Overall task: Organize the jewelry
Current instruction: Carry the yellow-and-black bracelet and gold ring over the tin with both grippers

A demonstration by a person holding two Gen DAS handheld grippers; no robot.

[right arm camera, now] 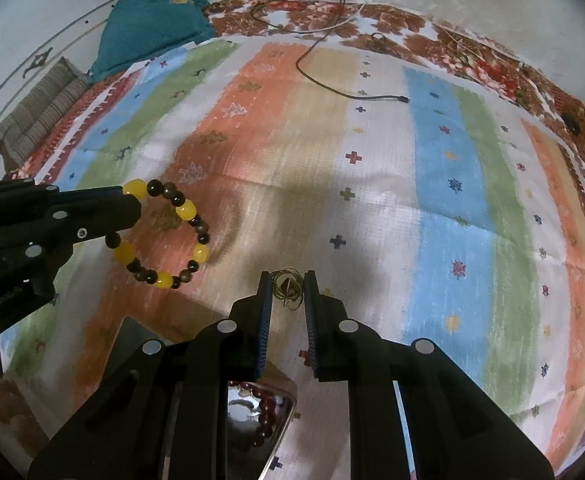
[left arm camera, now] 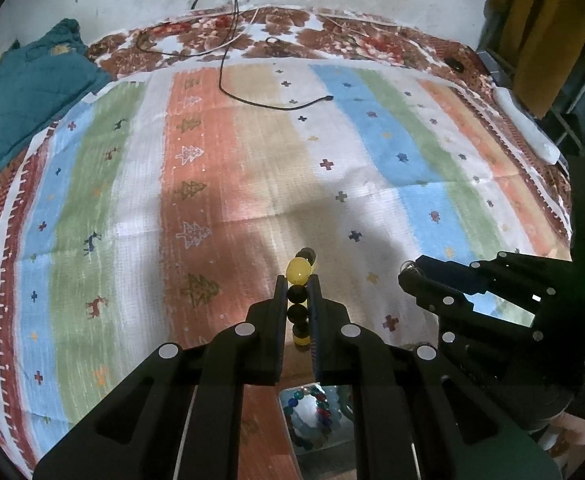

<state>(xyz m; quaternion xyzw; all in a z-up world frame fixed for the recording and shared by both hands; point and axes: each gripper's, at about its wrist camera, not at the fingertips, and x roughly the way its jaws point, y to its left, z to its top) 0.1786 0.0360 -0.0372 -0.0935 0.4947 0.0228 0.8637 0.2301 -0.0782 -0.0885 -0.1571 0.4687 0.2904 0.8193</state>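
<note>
Left claw (left arm camera: 296, 280) pinches beaded bracelet (right arm camera: 164, 236) aloft | right claw (right arm camera: 288, 280) pinches wire trinket (right arm camera: 288, 286) | tray (right arm camera: 248, 420), lower frame, holds red beads | we judge both unstowed

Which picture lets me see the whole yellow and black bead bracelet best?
The right wrist view: the bead bracelet hangs as a full ring from the left gripper. The left wrist view shows it edge-on, only a few beads between the fingers.
</note>
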